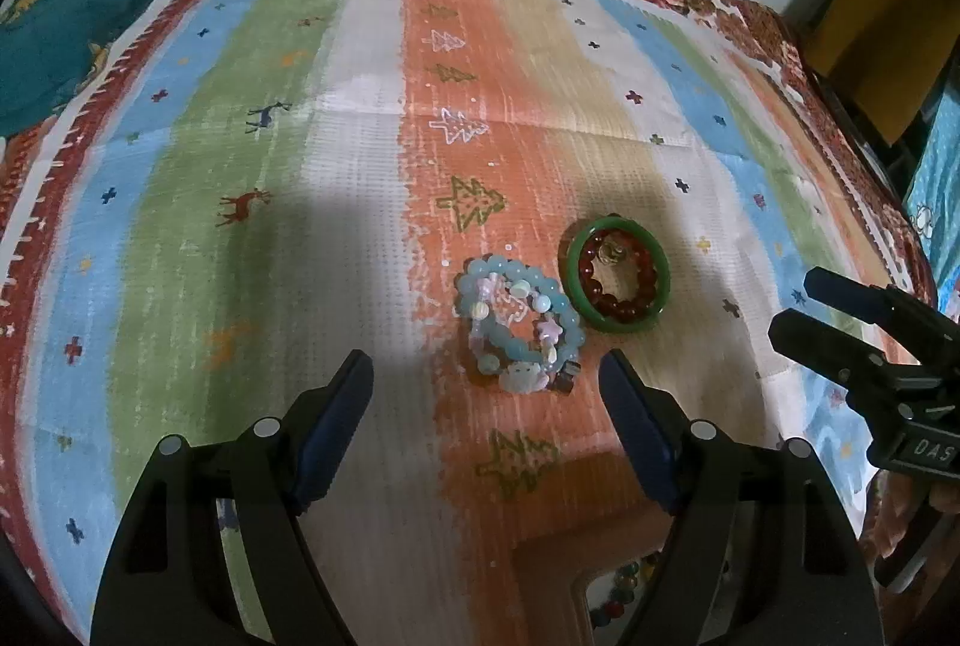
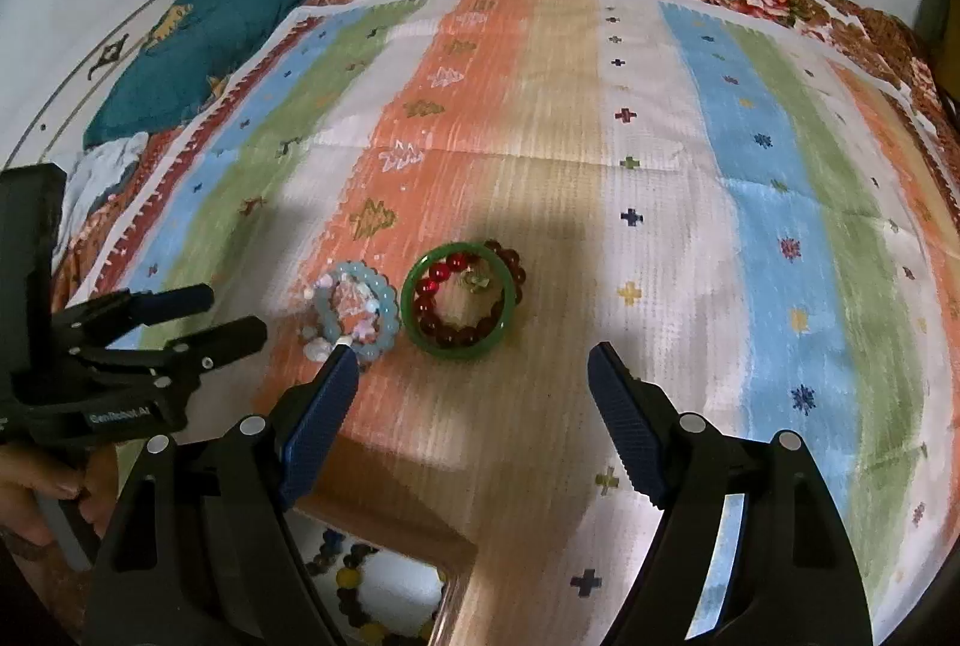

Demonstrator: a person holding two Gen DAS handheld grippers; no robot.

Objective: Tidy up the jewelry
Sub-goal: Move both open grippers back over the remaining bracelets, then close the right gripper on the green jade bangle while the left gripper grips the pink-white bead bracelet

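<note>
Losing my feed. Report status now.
Left gripper open, empty. Right gripper open, empty. Blue bead bracelet and green bangle on mat, nothing blocking.

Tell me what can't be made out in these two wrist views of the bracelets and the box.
- Wooden box: cut off by the bottom edge and the right hand-held gripper in the right wrist view; its beads can't be counted.
- Red bead bracelet: partly behind the green bangle in the left wrist view.
- Small charm inside the bangle: too small to identify.
- Pale blue bracelets: overlapping, count unclear.
</note>
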